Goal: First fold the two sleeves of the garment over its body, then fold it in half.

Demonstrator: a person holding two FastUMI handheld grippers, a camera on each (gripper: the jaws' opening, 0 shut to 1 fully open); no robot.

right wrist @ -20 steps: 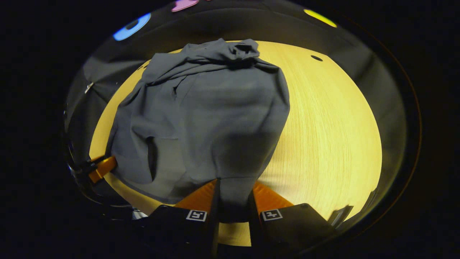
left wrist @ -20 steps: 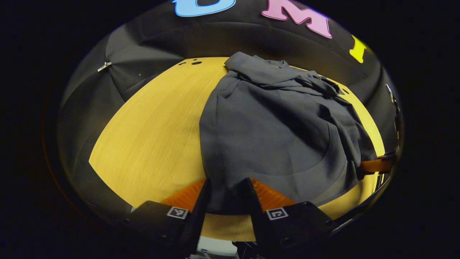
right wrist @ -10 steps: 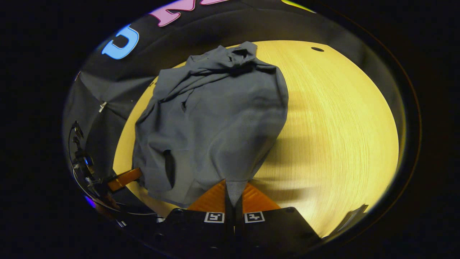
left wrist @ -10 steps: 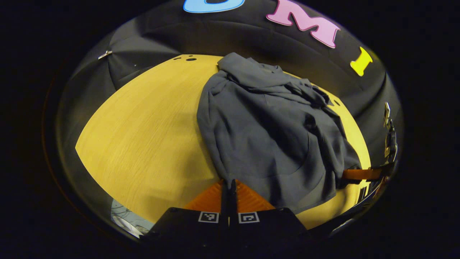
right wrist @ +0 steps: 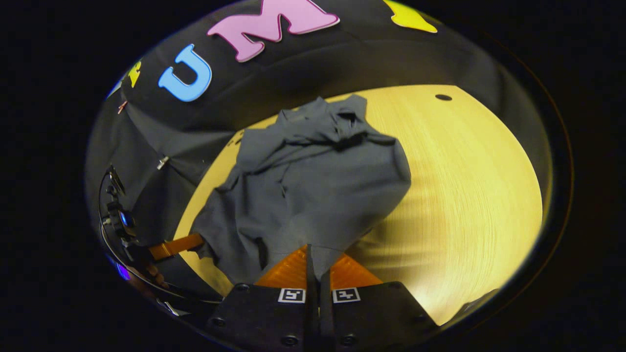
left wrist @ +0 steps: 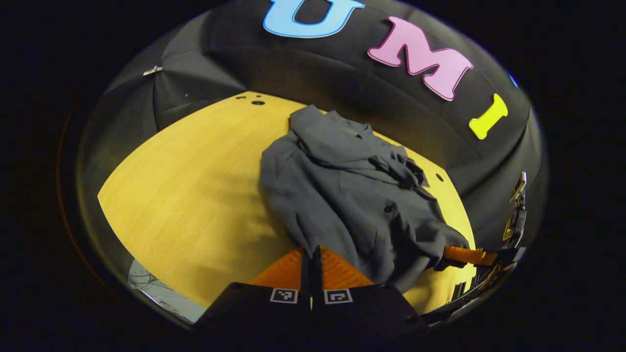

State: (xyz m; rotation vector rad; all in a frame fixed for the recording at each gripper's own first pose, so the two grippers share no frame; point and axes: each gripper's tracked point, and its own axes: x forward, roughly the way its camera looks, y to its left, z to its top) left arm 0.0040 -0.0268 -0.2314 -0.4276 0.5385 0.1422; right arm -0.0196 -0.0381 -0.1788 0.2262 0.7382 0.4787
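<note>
On the worktop (left wrist: pixel 195 176), the garment (left wrist: pixel 342 195) is lying crumpled, sleeves bunched near its collar. My left gripper (left wrist: pixel 311 254) is pinching its hem corner, fingers pressed together; my right gripper (right wrist: pixel 315 254) is pinching the other corner, lifting cloth.

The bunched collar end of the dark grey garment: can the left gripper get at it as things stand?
Probably not yet: the left gripper is shut on the garment's near hem. The wooden table beside the cloth is bare, so after release the path looks free.
</note>
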